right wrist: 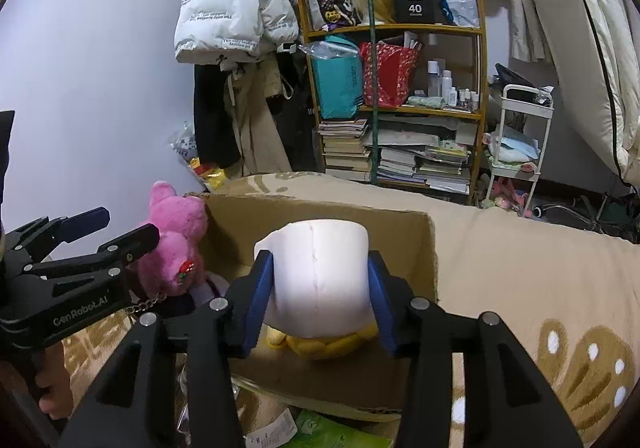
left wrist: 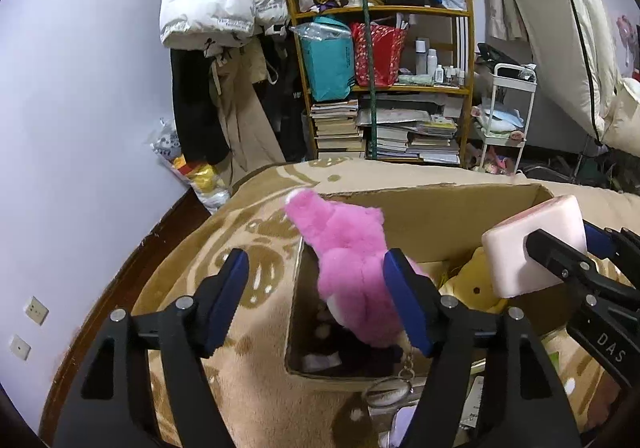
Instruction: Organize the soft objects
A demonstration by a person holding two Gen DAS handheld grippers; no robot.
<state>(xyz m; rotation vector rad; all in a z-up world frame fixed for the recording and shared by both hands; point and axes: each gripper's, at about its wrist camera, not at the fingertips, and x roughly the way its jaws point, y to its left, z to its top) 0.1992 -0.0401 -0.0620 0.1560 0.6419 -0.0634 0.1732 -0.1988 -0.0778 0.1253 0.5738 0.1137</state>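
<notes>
Through the left camera, my left gripper [left wrist: 316, 300] has its jaws wide, the pink plush [left wrist: 352, 268] loose between them over the box [left wrist: 440, 207], nearly dropped in. Through the right camera, my right gripper [right wrist: 320, 304] clamps the foam block [right wrist: 320, 272] above a yellow toy [right wrist: 320, 344] already inside; it remains to release.

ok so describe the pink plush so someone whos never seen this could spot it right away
Find the open cardboard box on the tan patterned blanket. At its left end, a fluffy bright pink plush leans over the rim. Unlike the pale pink block and yellow toy nearby, it is furry, with a metal keychain.
</notes>
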